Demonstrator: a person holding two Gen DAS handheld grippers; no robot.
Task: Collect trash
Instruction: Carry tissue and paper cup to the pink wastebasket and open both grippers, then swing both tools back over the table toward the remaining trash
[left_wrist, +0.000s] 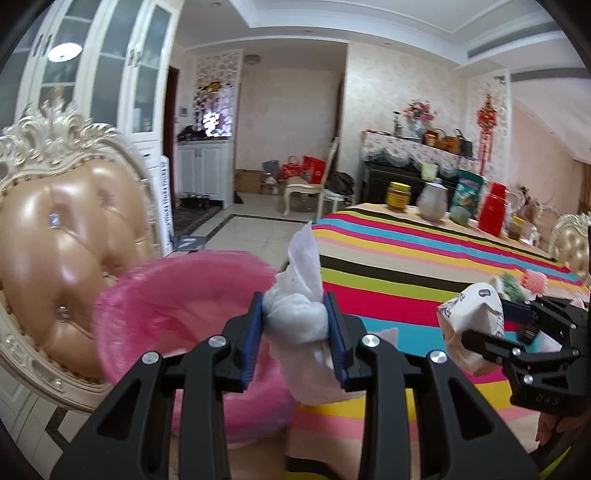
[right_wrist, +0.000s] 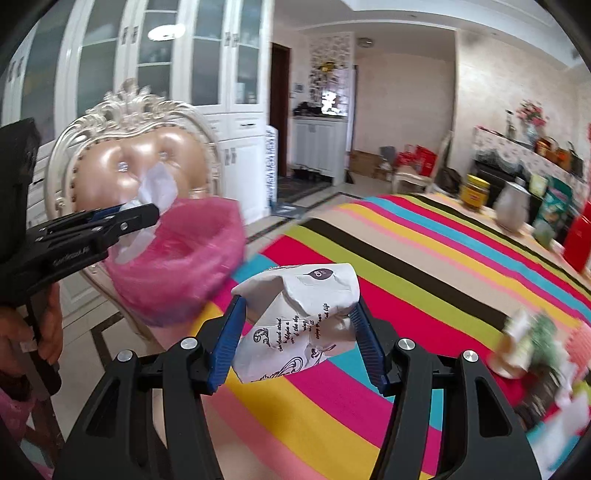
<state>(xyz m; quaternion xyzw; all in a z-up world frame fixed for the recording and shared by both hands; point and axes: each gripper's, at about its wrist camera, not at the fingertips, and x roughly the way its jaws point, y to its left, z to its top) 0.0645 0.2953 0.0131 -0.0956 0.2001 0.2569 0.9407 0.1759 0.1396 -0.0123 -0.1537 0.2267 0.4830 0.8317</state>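
Observation:
My left gripper is shut on a crumpled white tissue, held just at the right rim of a pink-lined trash bin. In the right wrist view that left gripper shows at the left, with the tissue above the pink bin. My right gripper is shut on a crushed white paper cup with dark print, held over the striped table near its left end. The left wrist view catches the same right gripper with the cup at the right.
An ornate cream chair with a tan leather back stands behind the bin. The striped tablecloth carries a yellow-lidded jar, a white jug, a red flask at its far side, and more litter at the right.

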